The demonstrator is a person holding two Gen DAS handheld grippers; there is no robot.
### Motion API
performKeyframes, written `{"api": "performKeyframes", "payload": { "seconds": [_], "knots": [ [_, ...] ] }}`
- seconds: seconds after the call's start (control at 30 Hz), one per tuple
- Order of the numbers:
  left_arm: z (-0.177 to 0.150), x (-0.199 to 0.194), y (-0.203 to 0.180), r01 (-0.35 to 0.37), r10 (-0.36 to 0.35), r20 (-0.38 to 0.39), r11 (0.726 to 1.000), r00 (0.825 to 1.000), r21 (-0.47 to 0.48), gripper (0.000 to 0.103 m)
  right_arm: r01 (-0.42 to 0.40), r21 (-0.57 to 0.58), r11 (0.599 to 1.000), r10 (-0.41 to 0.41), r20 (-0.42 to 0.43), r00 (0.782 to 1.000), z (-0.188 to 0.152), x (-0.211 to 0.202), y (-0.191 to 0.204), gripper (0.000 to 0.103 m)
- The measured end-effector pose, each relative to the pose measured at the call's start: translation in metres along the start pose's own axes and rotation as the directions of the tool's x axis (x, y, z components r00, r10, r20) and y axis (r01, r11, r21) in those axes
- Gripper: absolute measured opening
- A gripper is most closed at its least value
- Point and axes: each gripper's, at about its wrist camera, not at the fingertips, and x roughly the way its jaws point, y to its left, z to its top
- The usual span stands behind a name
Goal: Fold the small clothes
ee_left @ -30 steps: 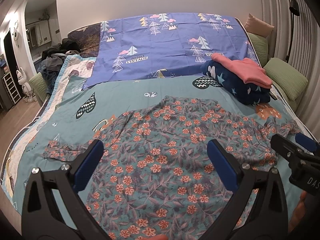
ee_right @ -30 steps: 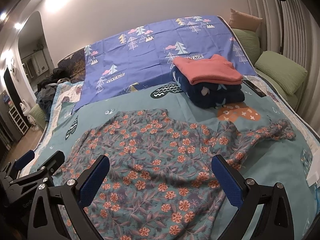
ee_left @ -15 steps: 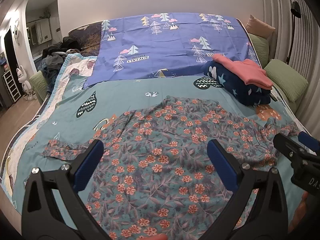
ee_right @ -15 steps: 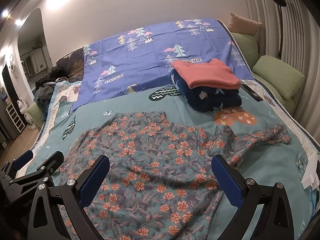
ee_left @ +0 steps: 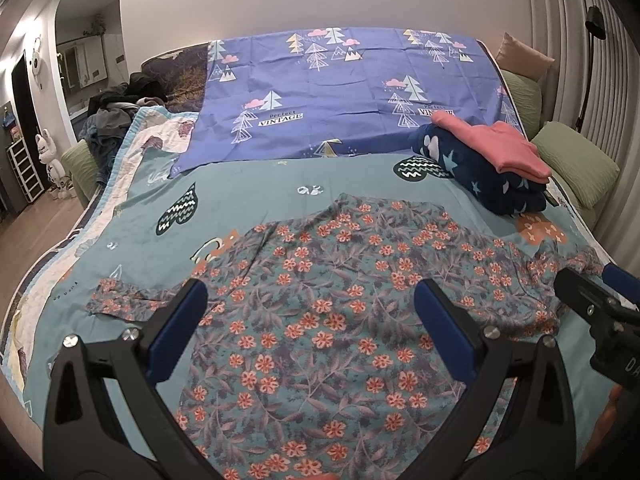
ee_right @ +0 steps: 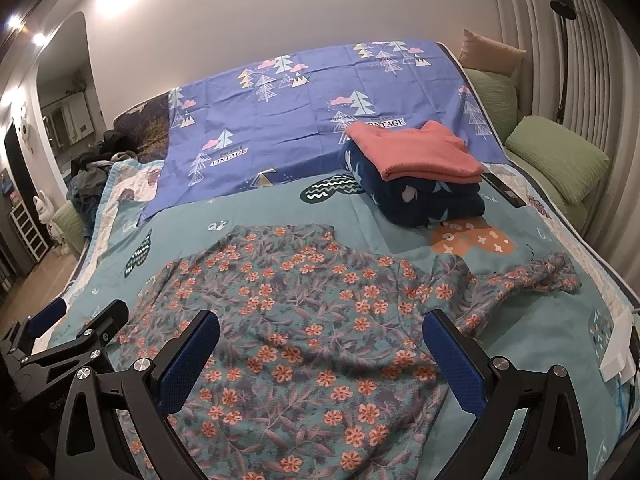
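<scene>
A floral long-sleeved garment [ee_left: 340, 300] [ee_right: 304, 320] lies spread on the teal bedspread, collar toward the far side. Its left sleeve [ee_left: 120, 300] lies flat and straight; its right sleeve [ee_right: 532, 280] is bunched and wrinkled. My left gripper [ee_left: 310, 320] hovers open above the garment's lower middle, nothing between its blue pads. My right gripper [ee_right: 320, 344] is also open above the lower hem area, empty. Each gripper shows at the edge of the other's view: the right gripper [ee_left: 600, 312] and the left gripper [ee_right: 76, 332].
A folded stack, pink garment [ee_right: 412, 152] on a navy one [ee_right: 424, 200], sits at the far right. A purple tree-print sheet [ee_left: 340, 92] covers the head of the bed. Green pillows [ee_right: 560, 160] line the right edge. A clothes pile [ee_left: 116, 108] lies at the far left.
Both grippers have drawn back and risen slightly, so the bed looks a little farther. The garment has not moved and both grippers stay open.
</scene>
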Motion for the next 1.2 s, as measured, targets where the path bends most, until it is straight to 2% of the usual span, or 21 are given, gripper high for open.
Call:
{"api": "performKeyframes", "payload": {
  "seconds": [0.43,0.97,1.2],
  "knots": [
    [-0.005,0.005,0.004,0.02,-0.021,-0.015,1.0,1.0,-0.018,0.103,0.01,-0.028,1.0,-0.01,-0.001,1.0,-0.002,0.002,0.01,0.103],
    [-0.008,0.007,0.002,-0.002,0.002,-0.023,1.0,1.0,-0.006,0.103,0.01,-0.027,1.0,-0.01,-0.005,1.0,-0.003,0.004,0.013,0.103],
    [-0.009,0.006,0.002,0.037,-0.037,-0.021,0.999,0.999,-0.008,0.103,0.011,-0.028,1.0,-0.011,-0.003,1.0,-0.003,0.004,0.013,0.103]
  ]
}}
